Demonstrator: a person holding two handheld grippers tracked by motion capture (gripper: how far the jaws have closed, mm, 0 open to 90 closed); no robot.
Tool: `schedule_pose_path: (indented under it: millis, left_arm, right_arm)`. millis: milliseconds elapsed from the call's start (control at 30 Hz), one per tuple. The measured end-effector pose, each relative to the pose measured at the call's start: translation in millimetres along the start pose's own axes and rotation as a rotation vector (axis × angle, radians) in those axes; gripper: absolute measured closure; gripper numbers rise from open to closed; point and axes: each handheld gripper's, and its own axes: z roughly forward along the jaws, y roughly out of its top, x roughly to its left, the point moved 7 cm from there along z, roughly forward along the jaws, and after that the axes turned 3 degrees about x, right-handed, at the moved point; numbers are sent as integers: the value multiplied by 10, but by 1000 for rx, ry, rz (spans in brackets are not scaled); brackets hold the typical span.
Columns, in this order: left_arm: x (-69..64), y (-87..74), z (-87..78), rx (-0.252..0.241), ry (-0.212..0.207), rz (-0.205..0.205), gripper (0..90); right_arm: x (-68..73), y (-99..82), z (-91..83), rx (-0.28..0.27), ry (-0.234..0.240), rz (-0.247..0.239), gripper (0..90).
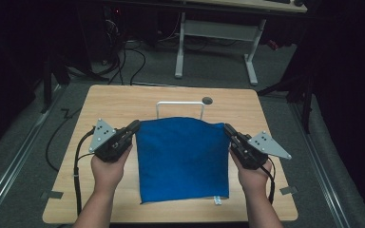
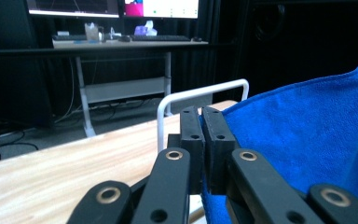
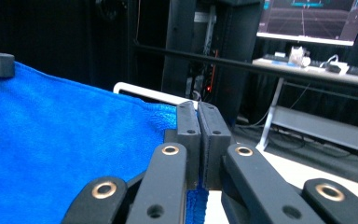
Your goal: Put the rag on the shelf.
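From above, blue towel [image 1: 183,159] stretched over the table [image 1: 123,102] before a white rail [image 1: 179,104], corners pinched by left gripper [image 1: 134,127] and right gripper [image 1: 229,129], presumably for hanging; up close, pads [image 2: 204,140] clamped on cloth, likewise opposite [image 3: 198,135].

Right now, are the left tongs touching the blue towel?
Touching. In the left gripper view the left tongs are shut on the blue towel, its edge pinched between the pads.
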Motion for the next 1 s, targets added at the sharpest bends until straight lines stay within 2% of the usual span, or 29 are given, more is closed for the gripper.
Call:
schedule_pose_path:
  millis: [133,400,500,633,767,900,1000]
  left_arm:
    - [2,139,3,-24,13,19,884]
    - [58,380,21,-68,13,15,884]
    - [84,454,28,-69,16,13,884]
    - [73,508,31,-64,13,28,884]
    - [74,529,50,-53,16,46,884]
    - [86,566,57,-57,14,43,884]
    - [78,602,61,-58,21,56,884]
  right_arm:
    - [-5,130,-26,-30,-7,-7,889]
    - [-47,365,-39,-68,-16,-18,889]
    - [-71,449,-44,-83,-17,-20,889]
    - [-79,529,-69,-97,-28,-19,889]
    - [-114,542,-53,-64,-31,-7,889]
    - [-156,566,-46,-68,-33,17,890]
    - [-167,579,-47,-77,-35,11,889]
